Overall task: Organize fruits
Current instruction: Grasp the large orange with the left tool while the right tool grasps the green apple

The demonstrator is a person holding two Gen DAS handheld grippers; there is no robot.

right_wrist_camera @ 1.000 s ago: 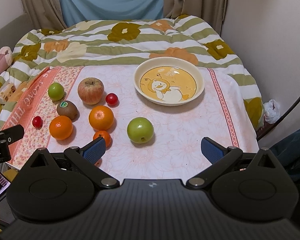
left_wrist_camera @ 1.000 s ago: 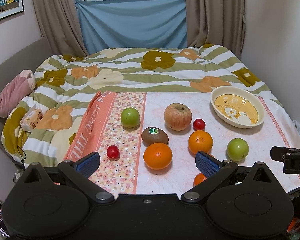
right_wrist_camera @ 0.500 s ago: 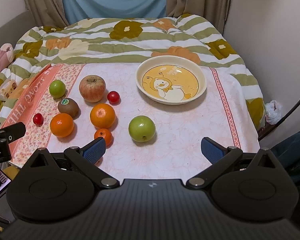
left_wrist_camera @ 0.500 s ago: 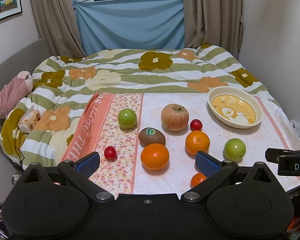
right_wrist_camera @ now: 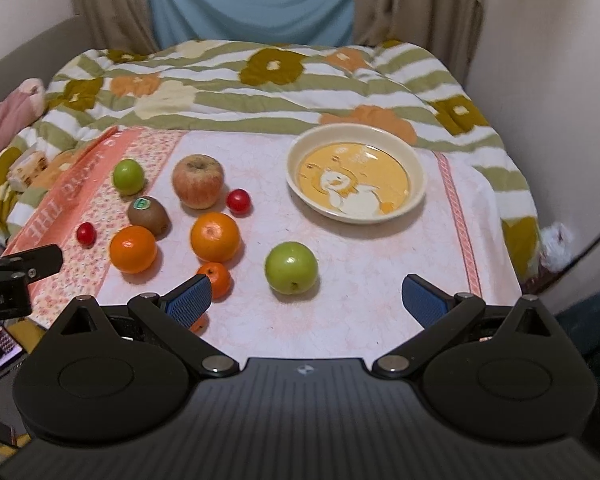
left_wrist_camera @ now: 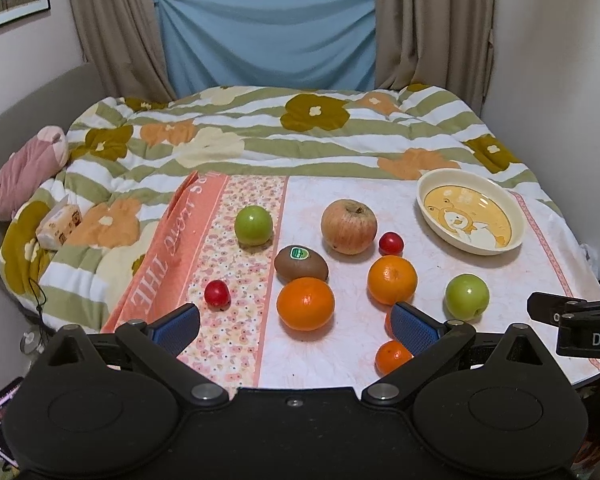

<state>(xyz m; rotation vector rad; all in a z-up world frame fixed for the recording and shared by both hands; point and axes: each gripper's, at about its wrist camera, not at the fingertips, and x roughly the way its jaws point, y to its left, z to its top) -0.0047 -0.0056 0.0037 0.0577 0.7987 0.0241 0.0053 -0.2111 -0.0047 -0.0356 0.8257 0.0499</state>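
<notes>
**Fruit all over the desk, bowl has nothing in it**

Both grippers hang over the near edge — left gripper [left_wrist_camera: 296, 322] and right gripper [right_wrist_camera: 306, 300] each with fingers spread wide, gripping nothing. Red apple [right_wrist_camera: 198, 181], kiwi [right_wrist_camera: 148, 215], oranges and green apples sit loose on the cloth, left of the duck bowl [right_wrist_camera: 418, 178]

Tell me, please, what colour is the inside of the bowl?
Yellow, with a white cartoon figure, inside a cream rim; the bowl shows best in the right wrist view.
</notes>
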